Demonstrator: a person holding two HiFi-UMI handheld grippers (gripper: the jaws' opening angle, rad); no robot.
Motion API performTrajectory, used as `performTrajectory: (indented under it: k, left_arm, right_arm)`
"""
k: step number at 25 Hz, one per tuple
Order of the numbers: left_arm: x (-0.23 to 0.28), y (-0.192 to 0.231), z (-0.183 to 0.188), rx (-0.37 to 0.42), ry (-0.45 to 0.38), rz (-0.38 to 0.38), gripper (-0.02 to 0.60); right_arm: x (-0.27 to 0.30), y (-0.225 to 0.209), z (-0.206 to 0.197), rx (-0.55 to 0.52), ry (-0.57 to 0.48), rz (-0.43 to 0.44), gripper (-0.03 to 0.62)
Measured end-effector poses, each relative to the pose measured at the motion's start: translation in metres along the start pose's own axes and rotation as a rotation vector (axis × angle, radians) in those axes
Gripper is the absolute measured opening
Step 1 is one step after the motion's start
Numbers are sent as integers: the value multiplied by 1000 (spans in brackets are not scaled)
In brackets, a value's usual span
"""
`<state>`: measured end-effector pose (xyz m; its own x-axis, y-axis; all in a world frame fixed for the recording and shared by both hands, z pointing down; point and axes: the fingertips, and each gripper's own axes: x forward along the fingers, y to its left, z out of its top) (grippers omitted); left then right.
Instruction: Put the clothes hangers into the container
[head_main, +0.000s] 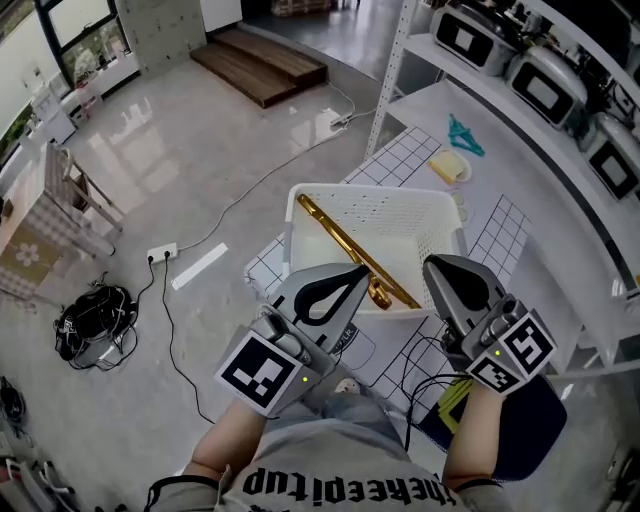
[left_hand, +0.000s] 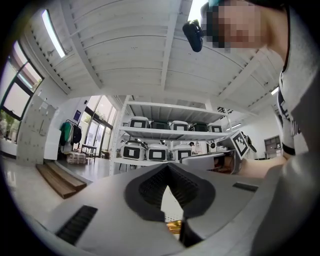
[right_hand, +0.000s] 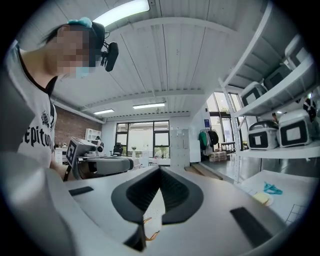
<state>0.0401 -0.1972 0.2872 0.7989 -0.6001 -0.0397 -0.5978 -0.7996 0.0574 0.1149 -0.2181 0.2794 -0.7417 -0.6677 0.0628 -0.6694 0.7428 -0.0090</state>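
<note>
A white perforated container (head_main: 440, 215) stands on the gridded table before me. A gold clothes hanger (head_main: 345, 240) lies slantwise inside it, its hook end (head_main: 380, 292) at the near wall. A teal hanger (head_main: 463, 135) lies on the table beyond the container; it also shows as a small teal hanger (right_hand: 272, 188) in the right gripper view. My left gripper (head_main: 362, 270) hovers shut over the container's near edge, just above the gold hanger, nothing between its tips (left_hand: 169, 166). My right gripper (head_main: 432, 264) is shut and empty beside it, with its tips together (right_hand: 160, 169).
A yellow block (head_main: 448, 165) sits near the teal hanger. Shelves with rice cookers (head_main: 545, 85) run along the right. A shelf post (head_main: 392, 70) rises behind the table. Cables and a power strip (head_main: 162, 253) lie on the floor to the left.
</note>
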Motion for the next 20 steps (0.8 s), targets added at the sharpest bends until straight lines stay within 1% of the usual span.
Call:
performTrajectory:
  k: [12,20]
  left_arm:
    - [18,-47,2,-13,10,-190,14]
    - [25,-75,3,-17,16,-281,14]
  right_arm:
    - [-51,23,9,24,-40,-138,-3]
    - [-77,36,8,49,-62,-221,-5]
